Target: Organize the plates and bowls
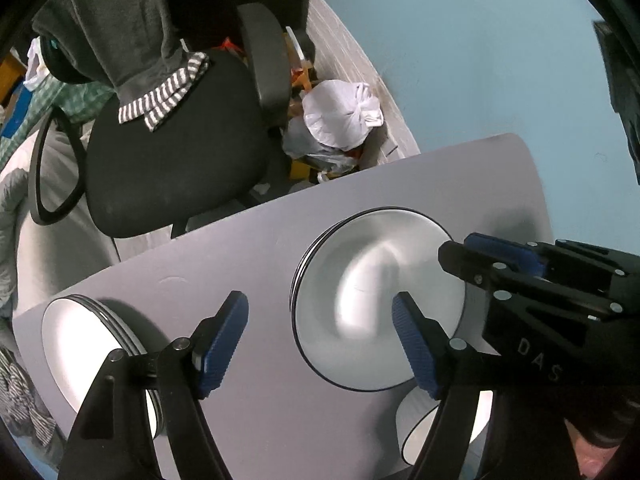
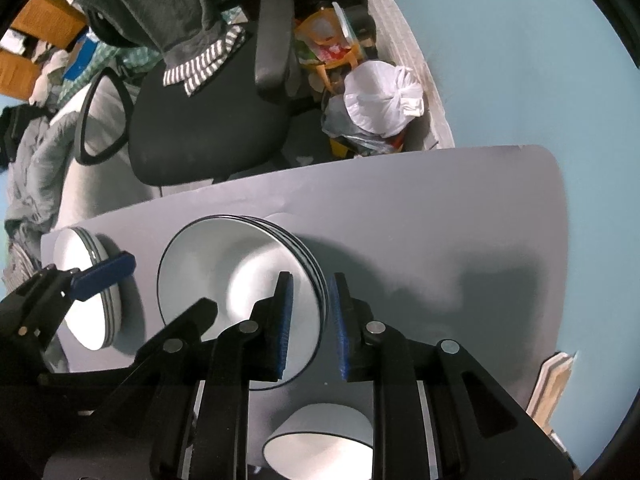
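Two stacks of white plates sit on the grey table [image 1: 248, 248]: the larger stack [image 1: 380, 300] mid-table, the smaller stack [image 1: 86, 344] near its left edge. Left gripper [image 1: 320, 344] hangs released above the table; right gripper [image 2: 310, 320], slightly parted, straddles the larger stack's rim, grasping nothing. One bowl [image 2: 320, 444] sits nearest.

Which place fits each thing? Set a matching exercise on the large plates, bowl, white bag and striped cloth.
Things:
1. large plates
2. bowl
3. white bag
4. striped cloth

Places:
A. on the chair seat
B. stacked in the middle of the table
C. off the table, by the wall
D. at the table's near edge

Pairs: 1-B, 2-D, 3-C, 4-A
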